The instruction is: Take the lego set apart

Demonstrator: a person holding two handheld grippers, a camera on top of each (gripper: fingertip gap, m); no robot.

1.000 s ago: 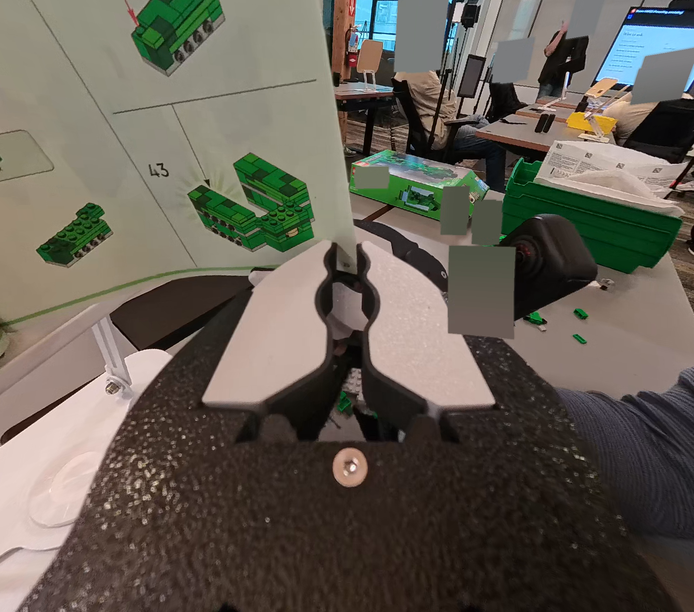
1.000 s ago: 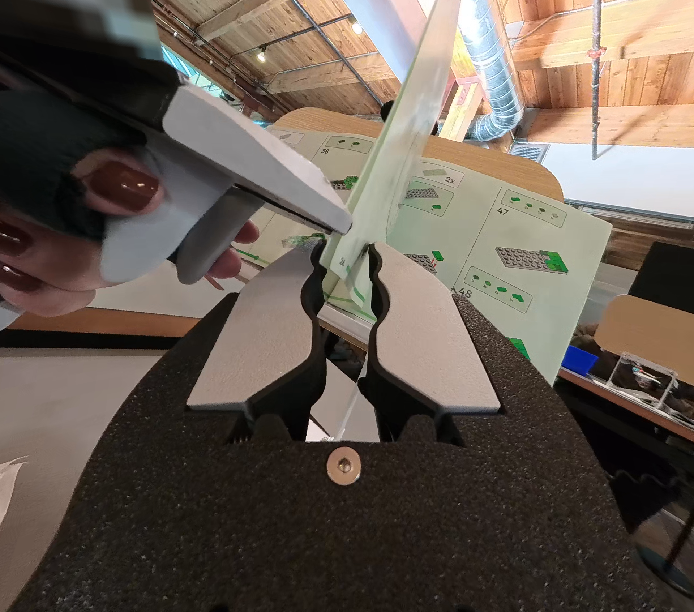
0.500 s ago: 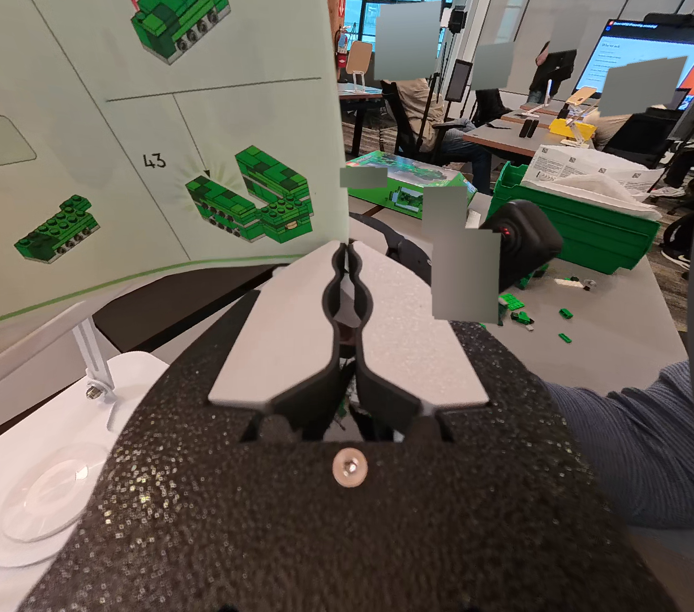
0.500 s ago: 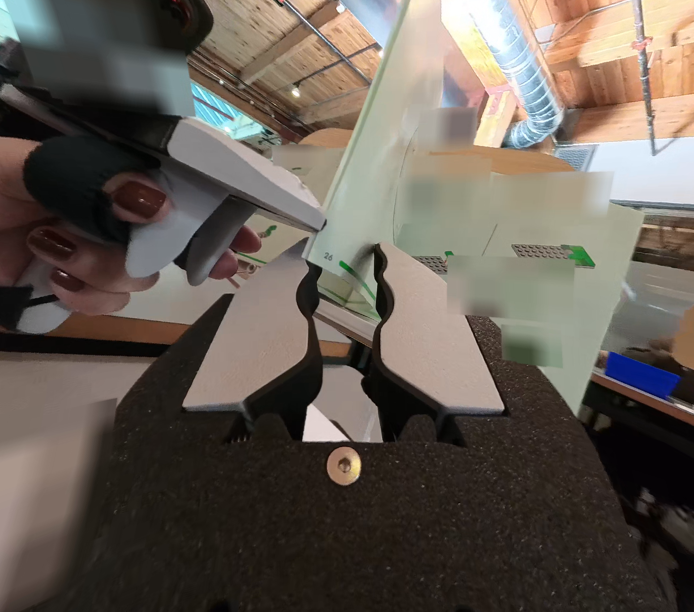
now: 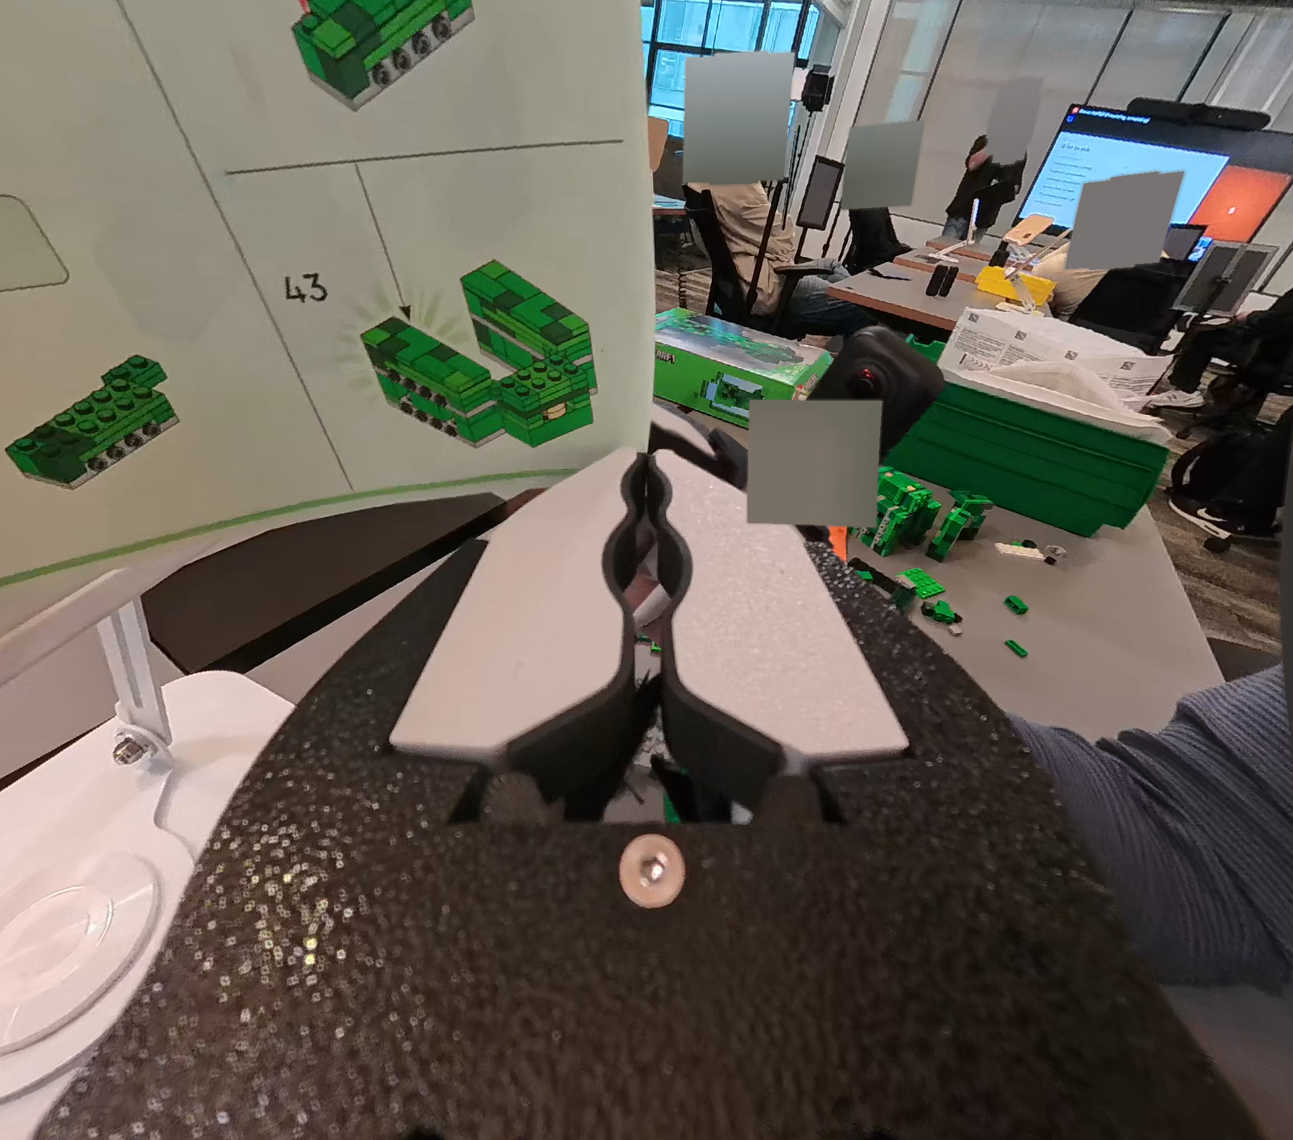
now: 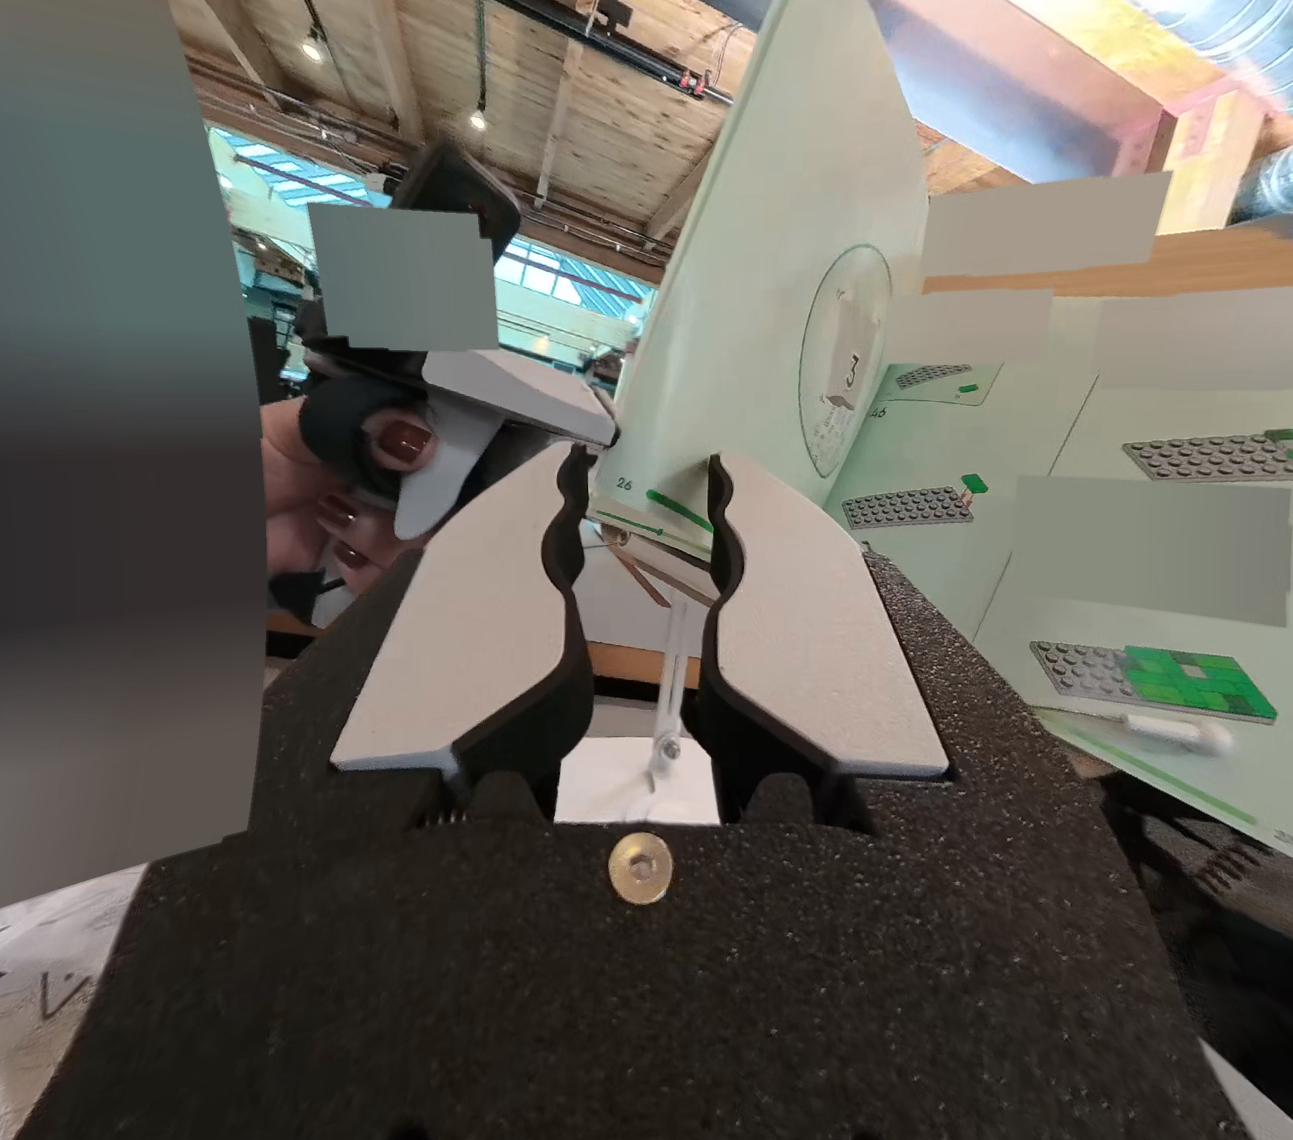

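The open instruction booklet stands on a white stand at the left. My left gripper is shut, its tips pinching the lower corner of a raised page; it also shows in the right wrist view at that page's edge. My right gripper is open, with the raised page's bottom edge between its fingertips and not gripped. Small green Lego builds and loose green pieces lie on the grey table to the right, away from both grippers.
A green bin with paper in it and a green Lego box stand at the table's back. The right gripper's black camera and a blue sleeve are at the right. People sit at desks beyond.
The right gripper's jaws have widened and let the page loose. The page has swung over with the left gripper on its corner. The Lego builds have come into the left view.
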